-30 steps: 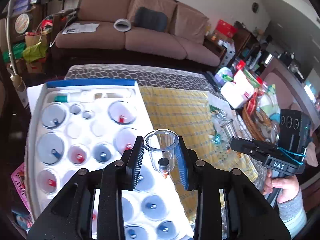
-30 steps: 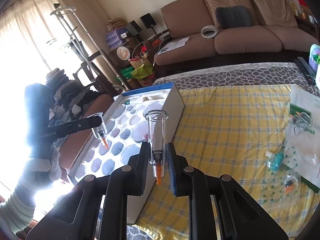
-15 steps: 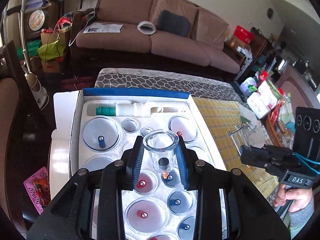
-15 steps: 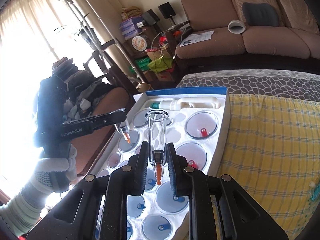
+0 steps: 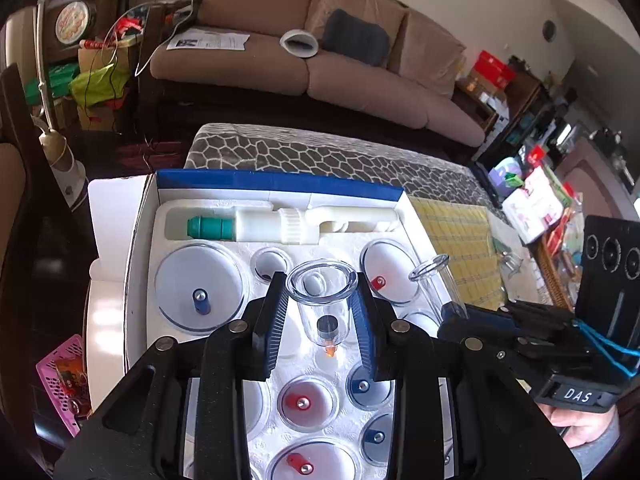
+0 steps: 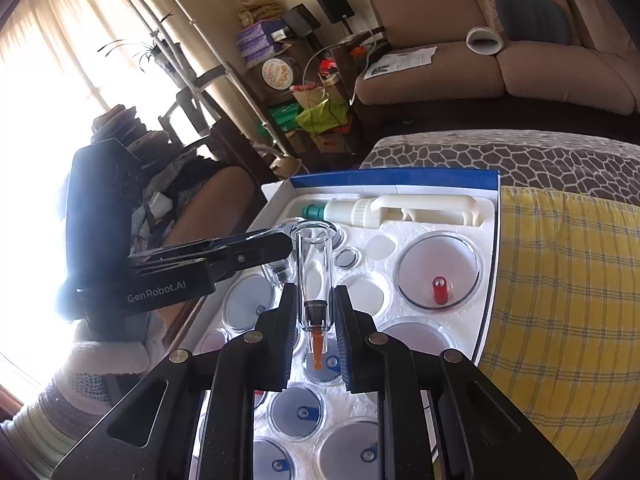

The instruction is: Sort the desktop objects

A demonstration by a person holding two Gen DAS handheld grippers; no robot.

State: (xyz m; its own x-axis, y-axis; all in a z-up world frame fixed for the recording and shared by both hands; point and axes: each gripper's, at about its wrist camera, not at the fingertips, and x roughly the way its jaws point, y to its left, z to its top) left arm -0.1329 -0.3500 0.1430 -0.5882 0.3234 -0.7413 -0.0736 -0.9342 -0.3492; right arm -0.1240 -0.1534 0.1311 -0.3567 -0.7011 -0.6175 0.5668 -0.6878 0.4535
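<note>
Two glass cups now hang over the foam tray [image 5: 224, 240], where a second ago we carried them above the yellow cloth [image 6: 560, 280]; placing comes next. Our left gripper [image 5: 322, 320], jaws narrowly parted, clamps the wide cup [image 5: 322, 292]; our right gripper [image 6: 316, 320], jaws nearly closed, pinches the slim cup [image 6: 314, 264]. The tray's wells hold other cups; its far slot holds the pump [image 5: 280, 224].

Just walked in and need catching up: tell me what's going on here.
A person is packing a cupping set into its foam tray. The left gripper holds a short clear cup, the right gripper a tall narrow cup. Both hover above the tray's wells, neither cup seated yet.
</note>
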